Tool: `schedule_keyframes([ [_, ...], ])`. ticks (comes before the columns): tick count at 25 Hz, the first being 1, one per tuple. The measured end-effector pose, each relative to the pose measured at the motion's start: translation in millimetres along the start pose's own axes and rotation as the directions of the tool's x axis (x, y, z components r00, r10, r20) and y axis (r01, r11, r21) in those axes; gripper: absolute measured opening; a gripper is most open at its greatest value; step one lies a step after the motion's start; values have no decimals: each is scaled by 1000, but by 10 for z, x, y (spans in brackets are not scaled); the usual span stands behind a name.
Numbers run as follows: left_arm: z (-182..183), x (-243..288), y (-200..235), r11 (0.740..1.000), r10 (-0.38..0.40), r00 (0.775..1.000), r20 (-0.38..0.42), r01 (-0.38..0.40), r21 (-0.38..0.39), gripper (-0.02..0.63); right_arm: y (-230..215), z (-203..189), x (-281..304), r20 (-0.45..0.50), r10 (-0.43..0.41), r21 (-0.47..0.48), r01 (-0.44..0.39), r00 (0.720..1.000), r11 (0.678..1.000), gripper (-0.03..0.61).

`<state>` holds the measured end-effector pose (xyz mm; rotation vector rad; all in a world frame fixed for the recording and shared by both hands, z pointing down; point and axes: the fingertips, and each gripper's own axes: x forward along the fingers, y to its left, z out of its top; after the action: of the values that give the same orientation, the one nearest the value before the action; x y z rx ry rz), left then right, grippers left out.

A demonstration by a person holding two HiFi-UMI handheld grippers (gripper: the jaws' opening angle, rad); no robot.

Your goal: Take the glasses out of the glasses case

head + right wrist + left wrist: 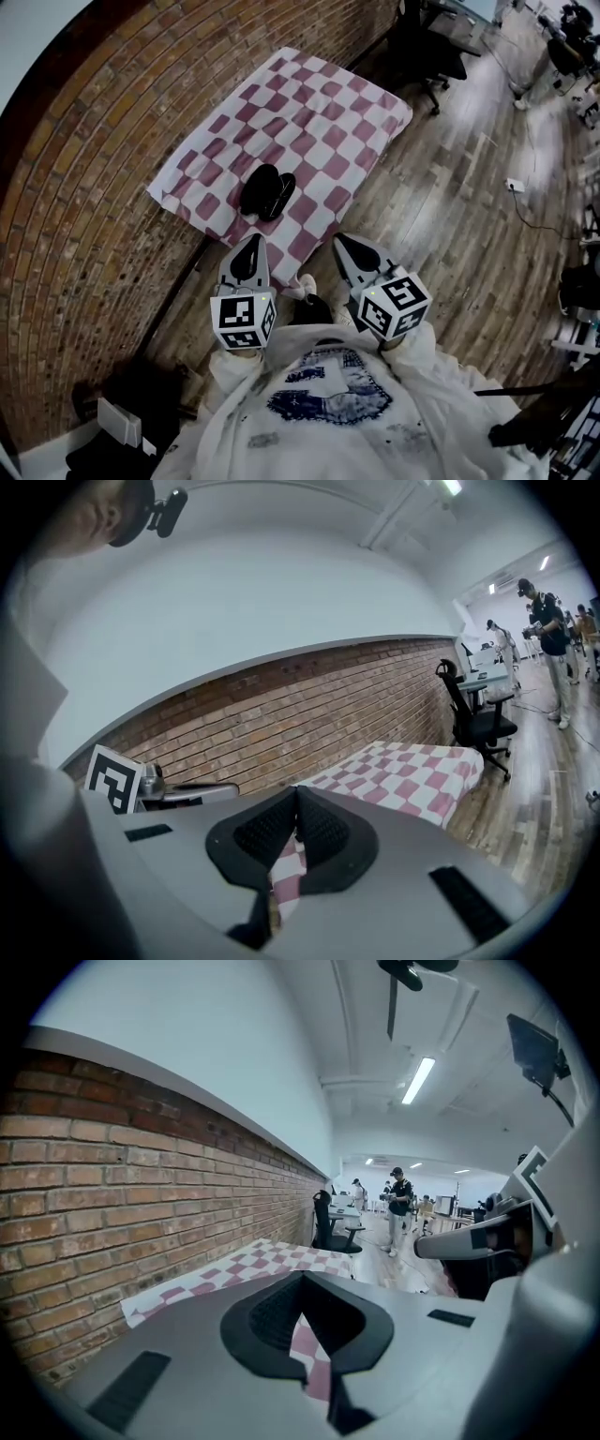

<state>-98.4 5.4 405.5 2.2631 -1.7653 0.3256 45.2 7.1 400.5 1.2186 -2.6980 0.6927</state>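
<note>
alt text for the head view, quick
Seen from above, a black glasses case lies on a pink-and-white checked cloth beside a brick wall. The left hand-held gripper and right hand-held gripper point toward it, both shut, neither touching it.

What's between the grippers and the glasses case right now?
Nothing visible. The glasses case lies alone on the checkered cloth. Only bare cloth shows between it and the left gripper and the right gripper. Both have their fingers closed on nothing.
</note>
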Motion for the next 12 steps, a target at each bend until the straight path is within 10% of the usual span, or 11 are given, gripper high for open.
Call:
schedule_keyframes([
  [12,168,646,435,999,-49,998,-26,50,17,8,-240,309,610,35,-55,11,55,998,998,14],
])
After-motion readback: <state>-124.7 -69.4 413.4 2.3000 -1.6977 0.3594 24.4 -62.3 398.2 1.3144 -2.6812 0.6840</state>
